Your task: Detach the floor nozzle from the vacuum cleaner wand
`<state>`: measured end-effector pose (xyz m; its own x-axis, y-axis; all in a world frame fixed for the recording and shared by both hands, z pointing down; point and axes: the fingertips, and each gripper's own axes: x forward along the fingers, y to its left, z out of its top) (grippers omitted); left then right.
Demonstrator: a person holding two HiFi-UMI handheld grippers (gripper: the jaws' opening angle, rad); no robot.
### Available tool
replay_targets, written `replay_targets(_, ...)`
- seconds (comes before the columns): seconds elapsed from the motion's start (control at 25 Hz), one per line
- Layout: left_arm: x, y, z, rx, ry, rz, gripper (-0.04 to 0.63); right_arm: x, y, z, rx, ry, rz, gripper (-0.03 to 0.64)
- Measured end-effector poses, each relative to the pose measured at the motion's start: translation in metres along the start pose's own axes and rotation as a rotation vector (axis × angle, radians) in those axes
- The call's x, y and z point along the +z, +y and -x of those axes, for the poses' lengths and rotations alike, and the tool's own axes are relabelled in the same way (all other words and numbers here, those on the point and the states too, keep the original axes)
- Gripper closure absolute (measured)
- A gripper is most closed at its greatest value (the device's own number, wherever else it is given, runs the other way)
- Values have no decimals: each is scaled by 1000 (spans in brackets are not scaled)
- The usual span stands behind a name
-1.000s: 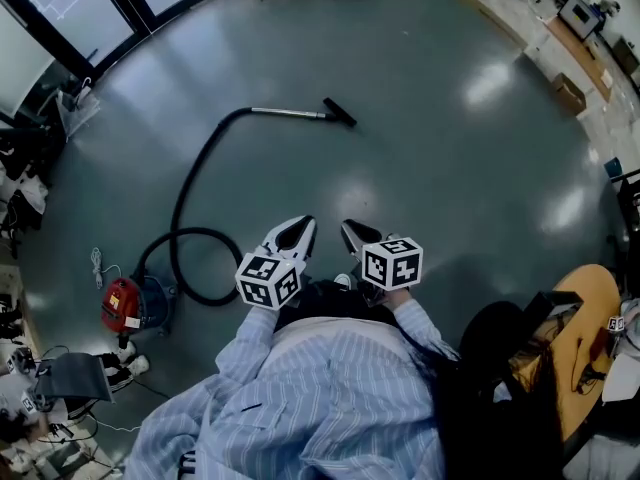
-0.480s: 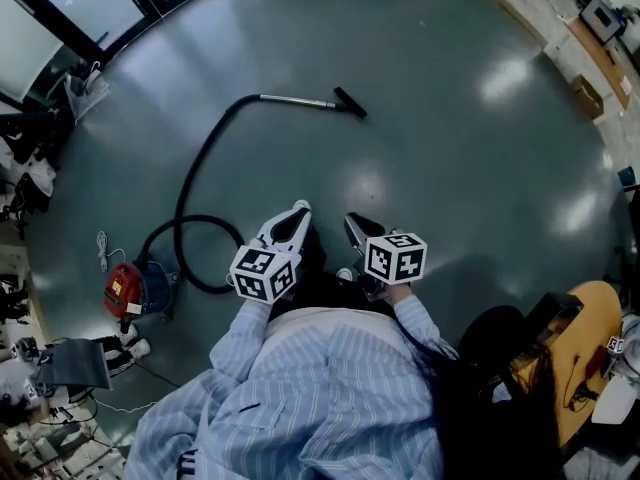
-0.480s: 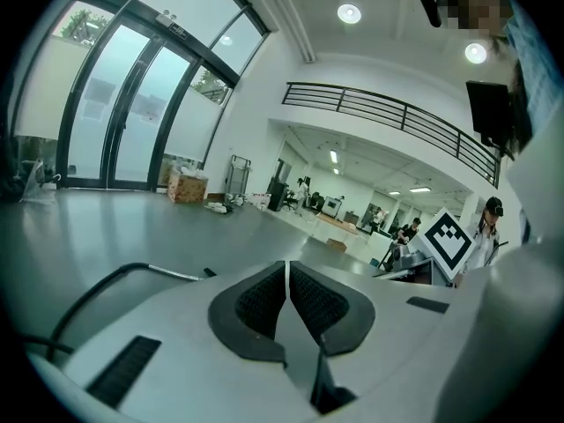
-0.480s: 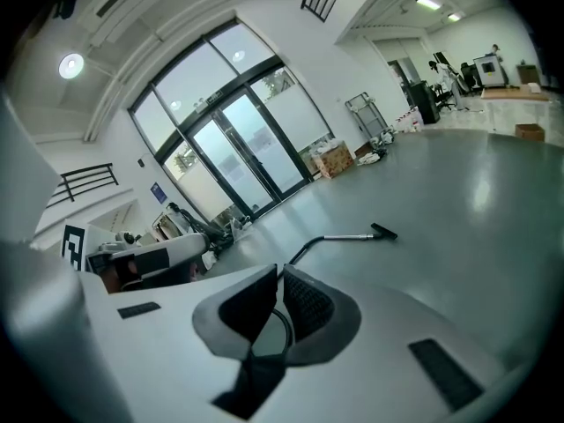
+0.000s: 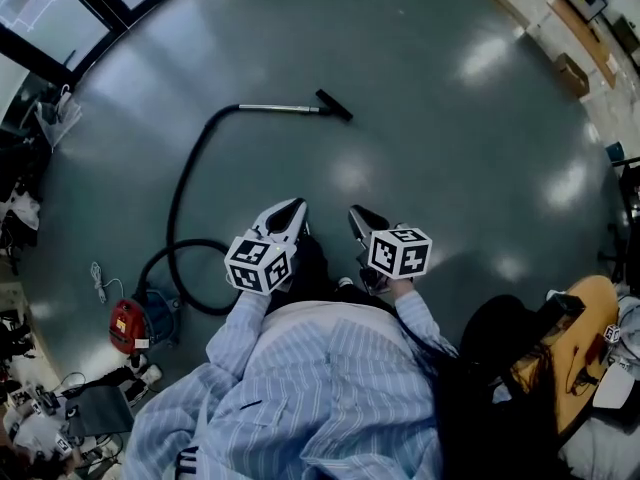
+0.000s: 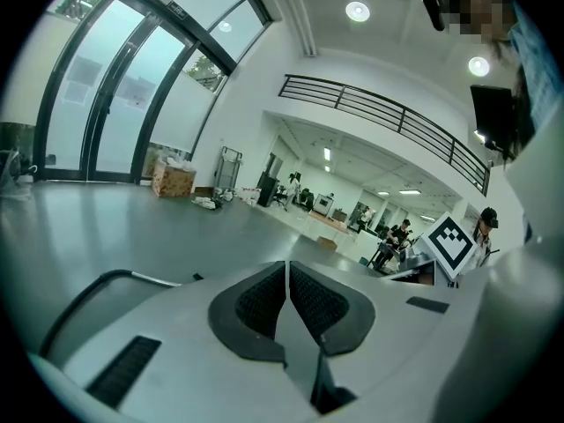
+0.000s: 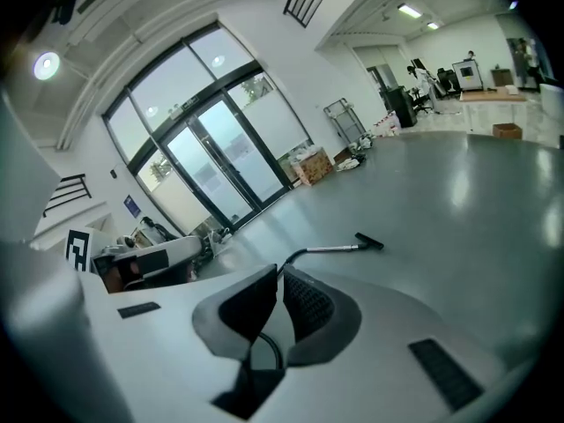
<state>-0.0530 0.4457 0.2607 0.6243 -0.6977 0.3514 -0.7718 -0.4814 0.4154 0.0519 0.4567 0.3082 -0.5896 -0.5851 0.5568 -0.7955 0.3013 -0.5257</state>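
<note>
grey floor (image 5: 470,178): broad, bare through centre; clutter (image 5: 25,183) only along left edge and upper right rim.
black hose (image 5: 183,200): curved from red canister (image 5: 125,323) at lower left up to wand.
left gripper (image 5: 292,208), right gripper (image 5: 356,214): side by side, low centre; both with jaws closed together, nothing between.
metal wand (image 5: 280,108): flat on floor, open room all round.
floor nozzle (image 5: 335,105): attached at wand's right end, well apart from both grippers.

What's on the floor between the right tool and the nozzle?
Nothing: only bare floor lies between the right tool and the nozzle. The hose curves away to the left of that stretch. The head view shows this.
</note>
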Motion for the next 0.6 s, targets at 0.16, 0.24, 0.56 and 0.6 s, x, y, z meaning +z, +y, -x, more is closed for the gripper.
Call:
replay_targets(0.16,30,52,-19,-21,26,-25,577,31,6,-51,-13,0,-30,589)
replay_targets(0.24,49,82,-26,-28,20,-37,577,45,13,-79,-19,4,-23,589)
replay_targets(0.56,99,167,-79,-52,36,-21,577,118,-3,-144,-79,11,-54,591)
replay_targets(0.6,101,171,-85,-50,42,-7,577,123,-9,-147,-89,18,-66,589)
